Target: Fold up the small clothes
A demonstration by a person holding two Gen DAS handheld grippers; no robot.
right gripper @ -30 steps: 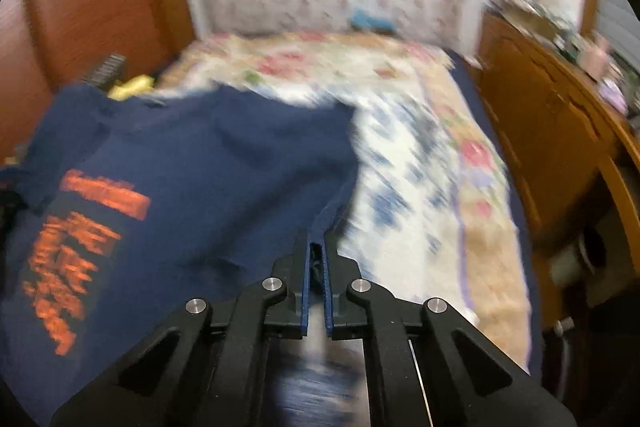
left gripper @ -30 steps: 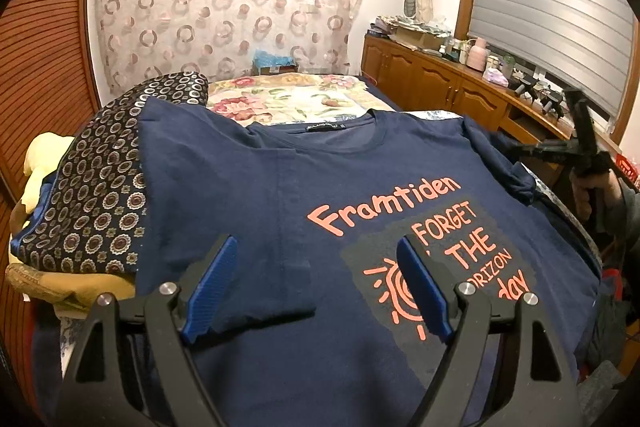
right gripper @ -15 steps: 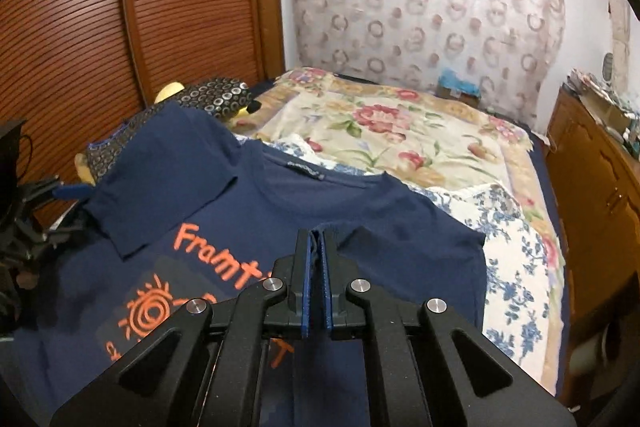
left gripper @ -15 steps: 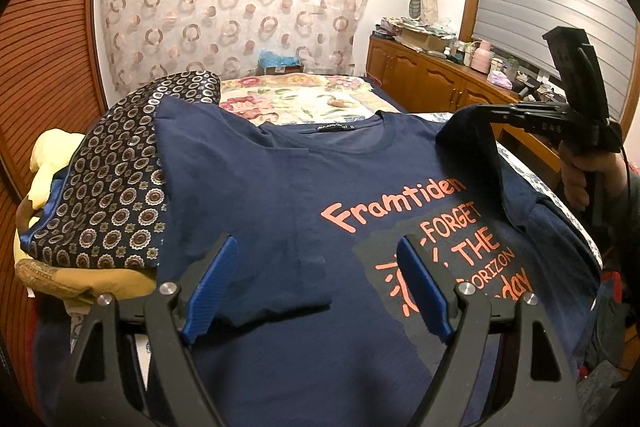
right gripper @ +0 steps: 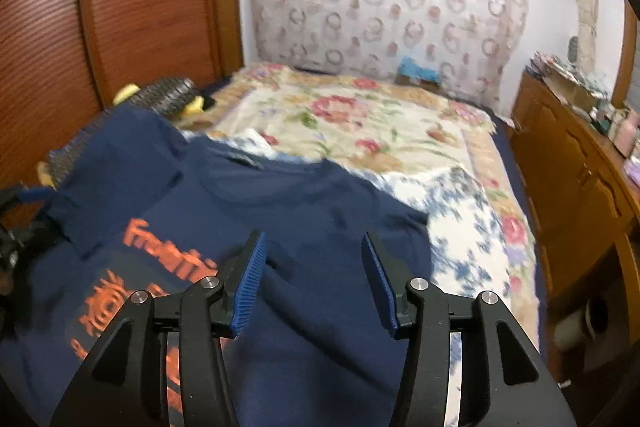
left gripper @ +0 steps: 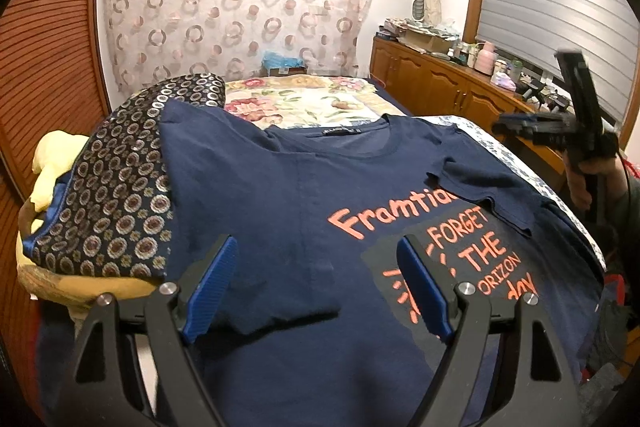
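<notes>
A navy T-shirt (left gripper: 304,203) with orange print lies front up on the bed; it also shows in the right wrist view (right gripper: 320,211). Both its sleeves are folded inward: the left sleeve (left gripper: 256,227) and the right sleeve (left gripper: 480,183) lie flat on the chest. My left gripper (left gripper: 316,287) is open and empty, hovering over the shirt's lower left part. My right gripper (right gripper: 312,283) is open and empty above the folded right sleeve; it shows from the side in the left wrist view (left gripper: 552,127), held in a hand at the shirt's right.
A dark patterned cloth (left gripper: 120,187) lies on yellow items (left gripper: 52,167) left of the shirt. A floral bedspread (right gripper: 360,123) covers the far bed. A wooden cabinet (right gripper: 580,187) with clutter runs along the right. A slatted wooden wardrobe (right gripper: 120,7) stands left.
My right gripper carried the right sleeve across onto the chest, opened and let it go, then pulled back to the right. My left gripper stayed open and nearly still.
</notes>
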